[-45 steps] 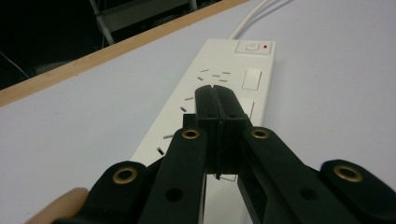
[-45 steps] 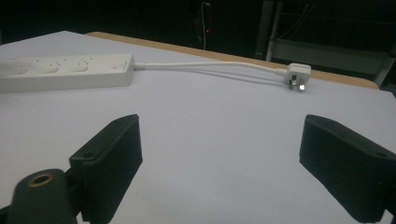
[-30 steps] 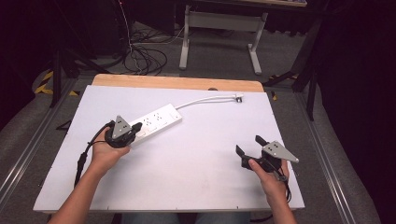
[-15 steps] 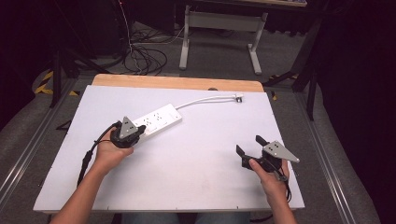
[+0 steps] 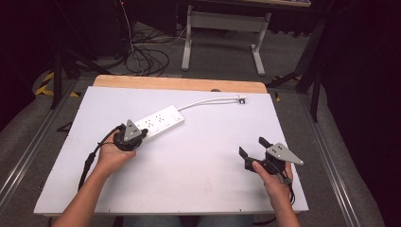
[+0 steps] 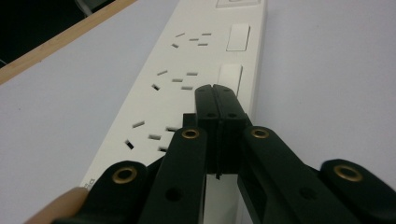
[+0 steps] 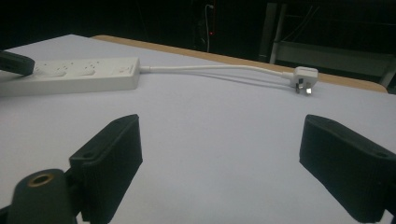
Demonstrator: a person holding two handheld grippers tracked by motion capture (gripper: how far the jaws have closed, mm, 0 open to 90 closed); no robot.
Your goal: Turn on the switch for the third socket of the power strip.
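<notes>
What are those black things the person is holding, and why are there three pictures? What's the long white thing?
A person sits at a white table and holds a grabbing tool in each hand. Each tool has two black jaws that open and shut like a pincer.

One picture comes from a camera up high, looking down on the table. The other two come from small cameras riding on the tools, so you see the black jaws poking up from the bottom.

The long white thing is a power strip, with its cable running to a plug lying near the far edge.

The left tool has its jaws pressed together, with nothing between them, right over a switch on the strip. The right tool is wide open and holds nothing.
</notes>
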